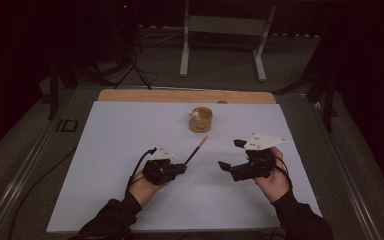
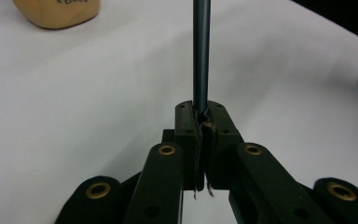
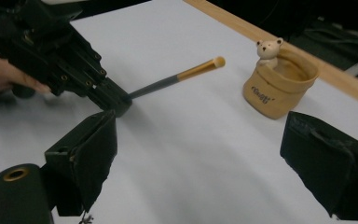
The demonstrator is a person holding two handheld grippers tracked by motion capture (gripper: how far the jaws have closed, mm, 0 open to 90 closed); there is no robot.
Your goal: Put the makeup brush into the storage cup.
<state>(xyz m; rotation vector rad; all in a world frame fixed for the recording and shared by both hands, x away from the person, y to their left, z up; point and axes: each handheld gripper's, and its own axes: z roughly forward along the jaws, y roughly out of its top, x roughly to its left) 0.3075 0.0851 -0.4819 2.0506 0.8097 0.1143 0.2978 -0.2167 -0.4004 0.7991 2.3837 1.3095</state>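
Your left gripper (image 1: pixel 179 168) is clamped tight on the dark end of a thin stick (image 1: pixel 196 150), its jaws pressed together around the shaft with no gap showing. In the left gripper view the stick (image 2: pixel 201 51) runs straight out from between the jaws toward twelve o'clock. In the high view it points toward one o'clock, rising away from your left hand (image 1: pixel 145 187), and its tan tip ends short of the small cup (image 1: pixel 200 120), which stands near the far middle of the white sheet (image 1: pixel 105 165).

Your right gripper (image 1: pixel 230 154) holds nothing. Its jaws stand wide apart, with bare sheet between them, and it sits at about three o'clock from the left gripper, near but not touching. In the right gripper view the left gripper (image 3: pixel 116 105) lies at ten o'clock, and the stick (image 3: pixel 175 80) runs from it toward two o'clock, tan tip leading. The cup (image 3: pixel 279 88), with a small bear figure (image 3: pixel 268 51) on its rim, sits at one o'clock, past the tip and clear of it.

The relation that matters is the stick's long axis against the cup's mouth. The tip already points roughly at the cup, a little to its right, and only your left hand has the stick. Carrying the tip on toward twelve o'clock would likely bring it over the opening. The right gripper is about as near the cup and free to steady it.
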